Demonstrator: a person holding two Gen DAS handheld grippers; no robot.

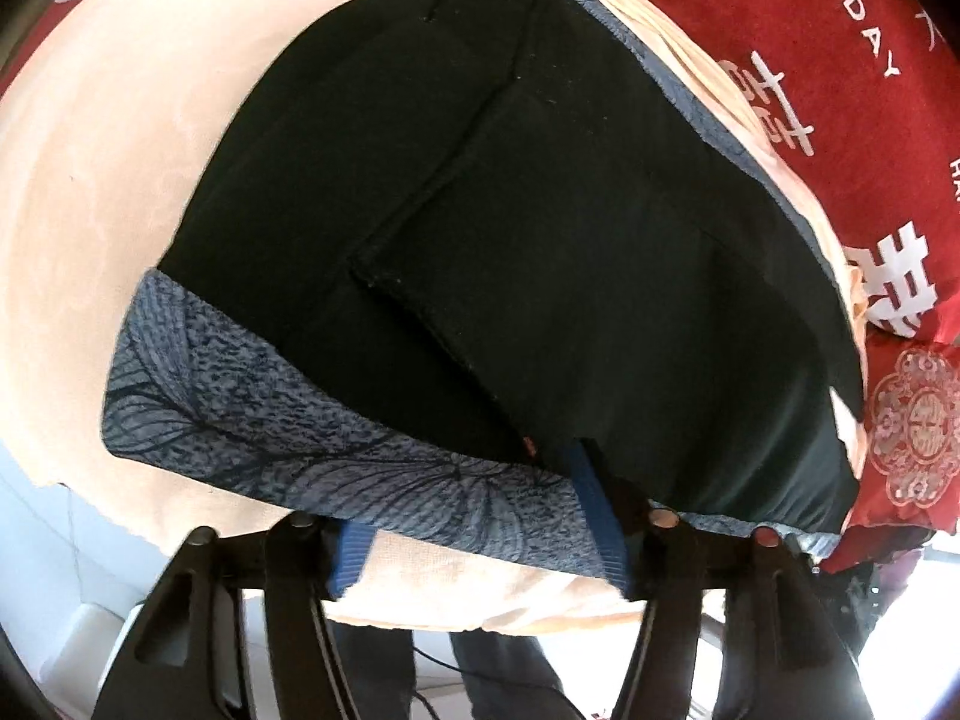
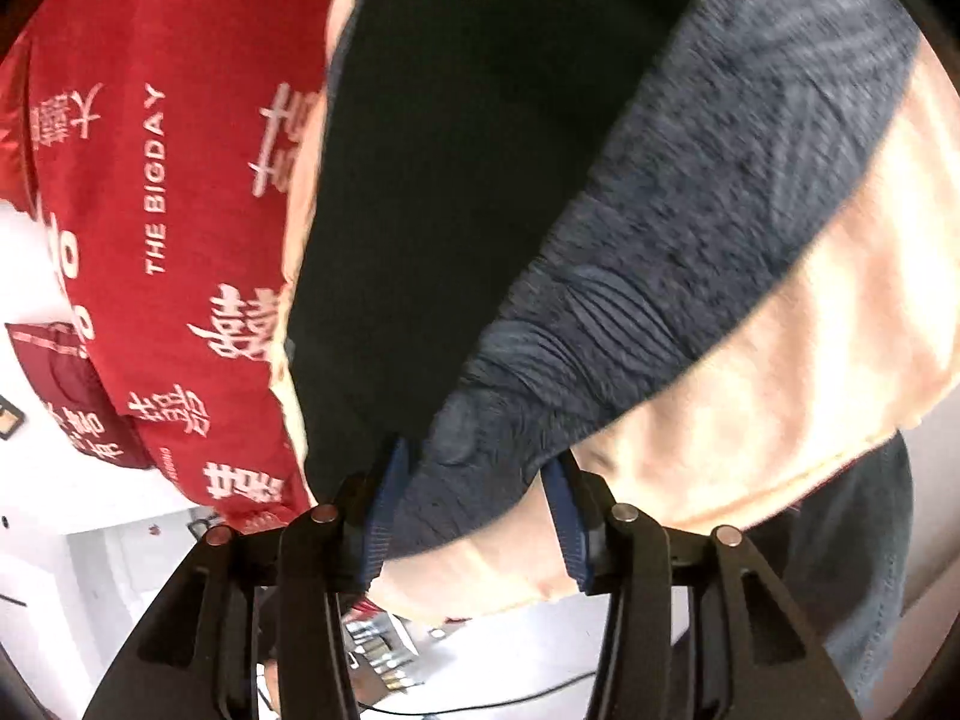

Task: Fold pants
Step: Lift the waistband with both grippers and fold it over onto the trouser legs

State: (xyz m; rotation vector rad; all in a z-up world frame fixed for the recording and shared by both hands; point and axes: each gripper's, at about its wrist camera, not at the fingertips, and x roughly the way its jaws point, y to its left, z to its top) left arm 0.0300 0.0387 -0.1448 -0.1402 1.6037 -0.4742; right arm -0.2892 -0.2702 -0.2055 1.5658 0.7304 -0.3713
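The black pants (image 1: 510, 228) lie flat on a peach cloth, with a grey-blue patterned waistband (image 1: 270, 420) along their near edge. My left gripper (image 1: 477, 540) is over that waistband, jaws apart; the band runs flat across the gap between its blue pads (image 1: 600, 516) and is not pinched. In the right wrist view the same pants (image 2: 456, 192) stretch away from me. The rounded end of the waistband (image 2: 660, 252) reaches down between the blue pads (image 2: 384, 504) of my right gripper (image 2: 477, 510), which stands open around it without squeezing it.
A peach cloth (image 1: 108, 192) covers the surface under the pants. Beside it lies red fabric (image 1: 840, 60) printed with white characters, also seen as red fabric (image 2: 156, 180). A person's dark trouser legs (image 1: 498, 672) stand below the surface's near edge.
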